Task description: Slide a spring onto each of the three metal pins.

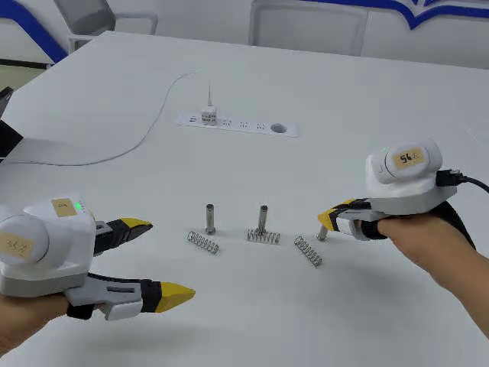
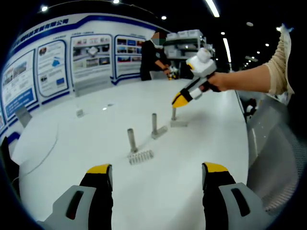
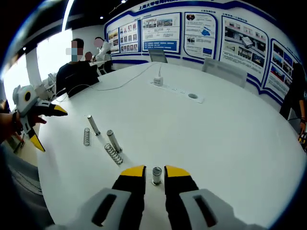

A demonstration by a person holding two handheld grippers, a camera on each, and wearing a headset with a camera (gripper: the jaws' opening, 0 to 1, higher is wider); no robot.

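Note:
Three short metal pins stand in a row on the white table: the left pin point(image 1: 210, 218), the middle pin point(image 1: 263, 219) and the right pin point(image 1: 322, 232). A spring lies flat by each: the left spring point(image 1: 203, 242), the middle spring point(image 1: 263, 236), the right spring point(image 1: 308, 251). My right gripper point(image 1: 327, 219) is down at the right pin point(image 3: 157, 175), its jaws a narrow gap apart either side of the pin's top, with slivers of table showing between. My left gripper point(image 1: 158, 258) hovers wide open at the near left, holding nothing, facing the left pin point(image 2: 131, 140) and its spring point(image 2: 141, 156).
A white power strip point(image 1: 237, 123) with a plugged-in adapter point(image 1: 209, 115) and a trailing cable point(image 1: 145, 134) lies farther back on the table point(image 1: 344, 138). Chairs point(image 1: 309, 27) stand at the far edge. People point(image 3: 76, 69) sit at another table in the background.

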